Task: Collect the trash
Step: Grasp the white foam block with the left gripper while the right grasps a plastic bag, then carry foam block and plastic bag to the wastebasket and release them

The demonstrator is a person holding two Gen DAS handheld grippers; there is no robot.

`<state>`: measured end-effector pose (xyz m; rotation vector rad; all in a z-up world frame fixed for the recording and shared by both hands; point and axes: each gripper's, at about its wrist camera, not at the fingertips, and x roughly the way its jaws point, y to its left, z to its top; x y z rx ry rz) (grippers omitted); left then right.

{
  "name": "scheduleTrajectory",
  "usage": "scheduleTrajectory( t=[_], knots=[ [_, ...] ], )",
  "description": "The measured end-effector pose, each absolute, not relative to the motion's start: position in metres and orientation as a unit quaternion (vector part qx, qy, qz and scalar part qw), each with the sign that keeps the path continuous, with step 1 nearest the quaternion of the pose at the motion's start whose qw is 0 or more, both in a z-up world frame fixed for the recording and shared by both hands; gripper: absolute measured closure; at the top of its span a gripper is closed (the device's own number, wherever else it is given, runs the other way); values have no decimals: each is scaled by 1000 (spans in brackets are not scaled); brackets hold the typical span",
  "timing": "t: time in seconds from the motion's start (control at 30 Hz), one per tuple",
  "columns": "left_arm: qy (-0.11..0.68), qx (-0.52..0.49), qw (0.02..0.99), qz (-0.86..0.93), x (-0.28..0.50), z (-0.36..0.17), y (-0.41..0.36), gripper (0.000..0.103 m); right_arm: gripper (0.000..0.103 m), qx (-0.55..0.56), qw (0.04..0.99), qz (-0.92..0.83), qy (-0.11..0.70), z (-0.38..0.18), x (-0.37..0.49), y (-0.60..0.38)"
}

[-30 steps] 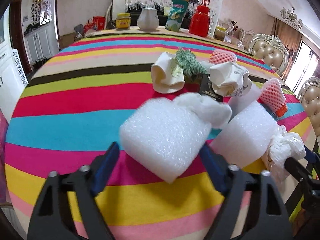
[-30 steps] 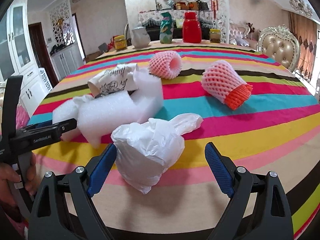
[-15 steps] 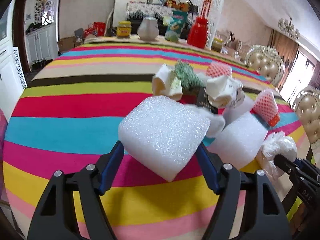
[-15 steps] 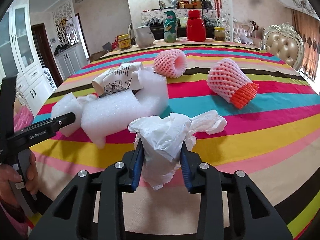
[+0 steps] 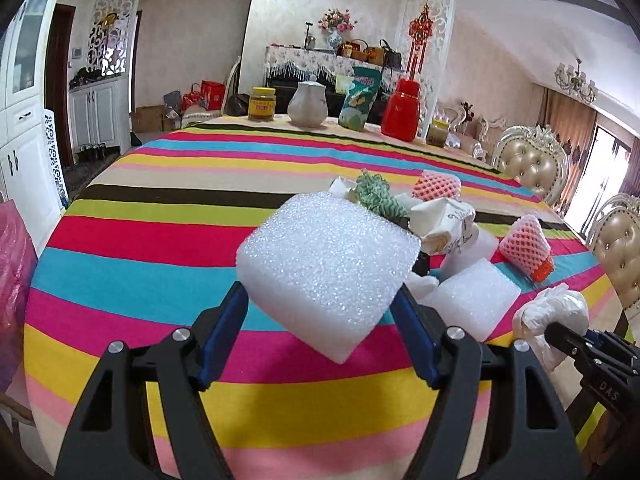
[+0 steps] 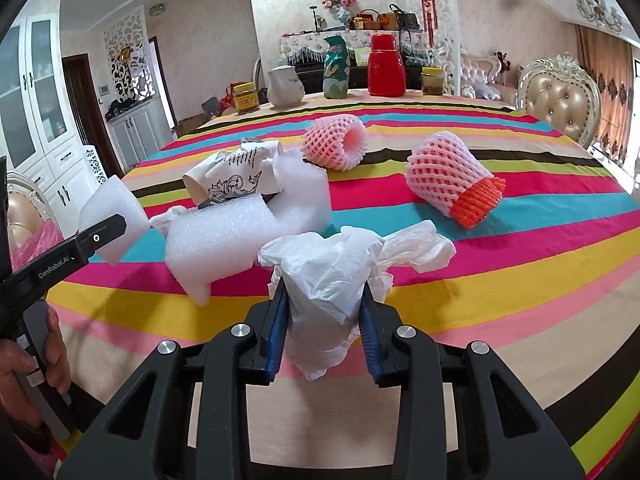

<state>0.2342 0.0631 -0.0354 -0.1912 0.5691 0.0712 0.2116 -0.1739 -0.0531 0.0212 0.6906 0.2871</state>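
Both hands are loaded: the left gripper (image 5: 320,316) is clamped on a white foam block (image 5: 328,272) lifted off the striped tablecloth (image 5: 160,240), the right gripper (image 6: 324,320) squeezing a crumpled plastic bag (image 6: 332,280). The pink bag (image 5: 14,276) (a likely trash sack) hangs far left, nearest the left gripper.

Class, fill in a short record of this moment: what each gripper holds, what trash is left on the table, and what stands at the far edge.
left gripper: shut on white foam block, lifted off the cloth
right gripper: shut on crumpled white plastic bag
surface: table with striped cloth
trash left: two pink foam fruit nets, printed paper cup on its side, foam sheets
far edge: red flask, white jug, yellow-lidded jar
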Motion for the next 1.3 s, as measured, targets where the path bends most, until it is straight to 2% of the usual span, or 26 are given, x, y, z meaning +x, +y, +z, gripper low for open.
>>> scheduleTrajectory(
  t=[0.7, 1.3],
  knots=[
    [246, -92, 964, 37, 200, -18, 75, 32, 70, -15, 944, 132, 301, -44, 199, -165],
    [228, -98, 966, 77, 159, -6, 123, 32, 70, -48, 942, 229, 240, 2, 185, -91]
  ],
)
